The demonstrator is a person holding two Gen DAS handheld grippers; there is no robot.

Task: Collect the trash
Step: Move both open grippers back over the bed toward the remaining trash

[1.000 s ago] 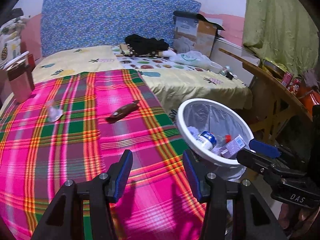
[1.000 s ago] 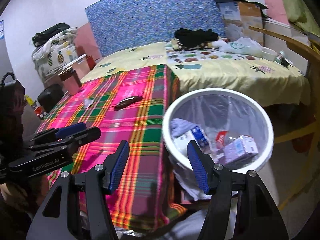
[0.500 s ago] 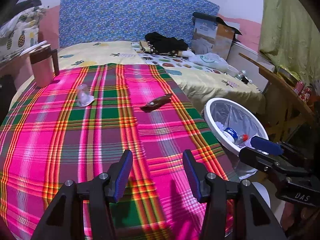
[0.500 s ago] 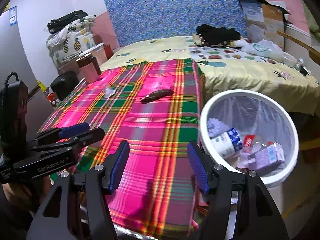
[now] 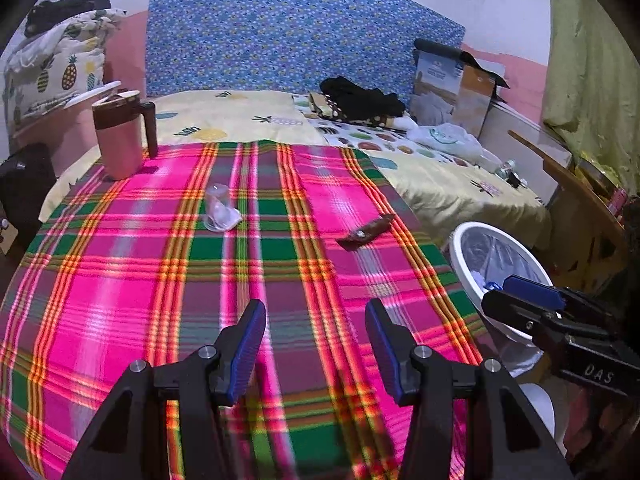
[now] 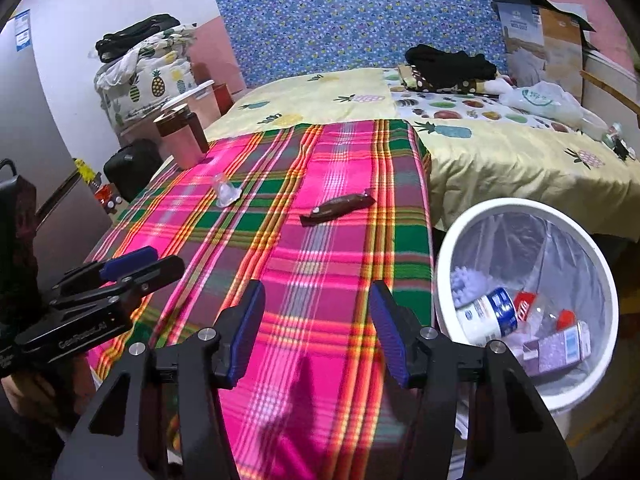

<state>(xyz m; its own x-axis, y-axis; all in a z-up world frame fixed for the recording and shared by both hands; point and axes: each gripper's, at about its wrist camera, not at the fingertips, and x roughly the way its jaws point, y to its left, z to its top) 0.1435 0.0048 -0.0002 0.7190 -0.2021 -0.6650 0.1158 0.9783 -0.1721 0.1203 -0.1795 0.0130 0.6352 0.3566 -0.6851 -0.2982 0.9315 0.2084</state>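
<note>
left gripper [image 5: 315, 334]: fingers apart, empty | right gripper [image 6: 316, 320]: fingers closing, nothing between | brown wrapper [image 6: 337, 209] and clear plastic scrap [image 6: 225, 193] on plaid blanket [image 6: 320, 264] | trash bin [image 6: 448, 248] beside bed

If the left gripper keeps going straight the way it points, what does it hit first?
Probably bare plaid blanket. The left gripper is open and empty; the crumpled clear plastic and brown wrapper lie farther on, either side of its line.
</note>
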